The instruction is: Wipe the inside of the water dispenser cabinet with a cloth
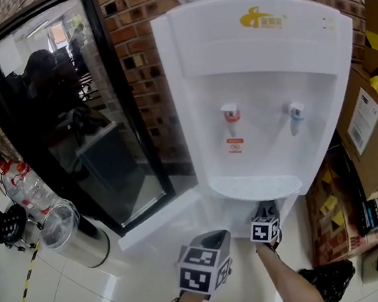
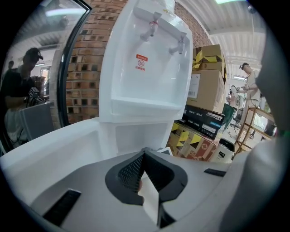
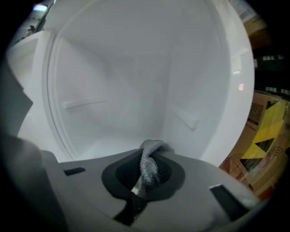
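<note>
Right gripper [image 3: 146,159] jaws clamped on grey knitted cloth [image 3: 153,147], wad poking forward. White plastic cabinet cavity [image 3: 131,90] of water dispenser straight ahead, frame centre; back wall apart from cloth. Left gripper [image 2: 144,156] jaws together, empty, outside cabinet, farther off.

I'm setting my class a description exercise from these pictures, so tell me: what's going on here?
A person is working at a white water dispenser with a gripper in each hand. Its lower cabinet is open, with the glass door standing out to the left. The right gripper is shut on a grey cloth and points into the white cabinet interior. The left gripper is shut on nothing and sits outside, in front of the dispenser.
</note>
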Available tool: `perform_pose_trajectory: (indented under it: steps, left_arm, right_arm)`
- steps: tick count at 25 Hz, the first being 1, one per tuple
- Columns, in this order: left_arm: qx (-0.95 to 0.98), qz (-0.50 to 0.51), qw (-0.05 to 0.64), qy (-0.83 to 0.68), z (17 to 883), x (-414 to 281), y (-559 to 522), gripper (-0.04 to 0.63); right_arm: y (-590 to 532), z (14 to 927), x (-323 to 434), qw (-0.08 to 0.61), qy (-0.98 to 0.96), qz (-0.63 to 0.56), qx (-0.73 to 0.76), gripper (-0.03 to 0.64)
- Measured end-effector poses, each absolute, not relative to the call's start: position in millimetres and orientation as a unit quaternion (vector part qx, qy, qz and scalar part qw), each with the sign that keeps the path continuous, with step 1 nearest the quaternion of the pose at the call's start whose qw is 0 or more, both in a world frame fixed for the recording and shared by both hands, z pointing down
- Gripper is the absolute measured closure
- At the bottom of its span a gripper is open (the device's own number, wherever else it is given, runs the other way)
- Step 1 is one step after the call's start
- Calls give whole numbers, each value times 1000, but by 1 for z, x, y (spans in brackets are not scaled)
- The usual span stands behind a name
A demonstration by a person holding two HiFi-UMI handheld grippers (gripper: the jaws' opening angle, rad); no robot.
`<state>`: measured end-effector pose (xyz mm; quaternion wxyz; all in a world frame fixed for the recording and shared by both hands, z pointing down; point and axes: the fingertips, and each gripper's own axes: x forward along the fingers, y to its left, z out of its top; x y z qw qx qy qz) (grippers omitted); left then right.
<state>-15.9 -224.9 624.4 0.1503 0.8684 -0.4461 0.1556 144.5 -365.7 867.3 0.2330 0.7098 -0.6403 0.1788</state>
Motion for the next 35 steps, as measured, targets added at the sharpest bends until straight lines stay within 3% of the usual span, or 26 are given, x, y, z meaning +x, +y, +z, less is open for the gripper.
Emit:
perform_pose_trajectory:
  steps: [4, 9, 12, 19, 24, 30, 35]
  left_arm:
    - [869, 158, 151, -445, 626, -14, -225, 594]
    - [863, 156, 156, -455, 627, -26, -225, 594]
    - [862, 151, 156, -457, 622, -29, -224, 594]
    - [870, 142, 155, -447, 618, -19, -223, 594]
    - [874, 144, 154, -438, 620, -10, -223, 594]
    - [870, 142, 156, -446, 620, -20, -223, 594]
    - [867, 141, 156, -451, 618, -26, -222, 594]
  right_arm:
    - [-378, 879, 95, 199, -713, 186, 646, 609]
    - [-371, 897, 27, 224, -777, 184, 559, 608]
    - [-370, 894, 34, 236, -765, 193, 567, 609]
    - [-364, 899, 143, 233, -661, 246, 670, 609]
    - [-360, 855, 93, 182, -721, 217, 632, 609]
    - [-349, 853, 11, 190, -779, 205, 561, 609]
    - [-352, 885, 40, 228, -747, 225, 582, 609]
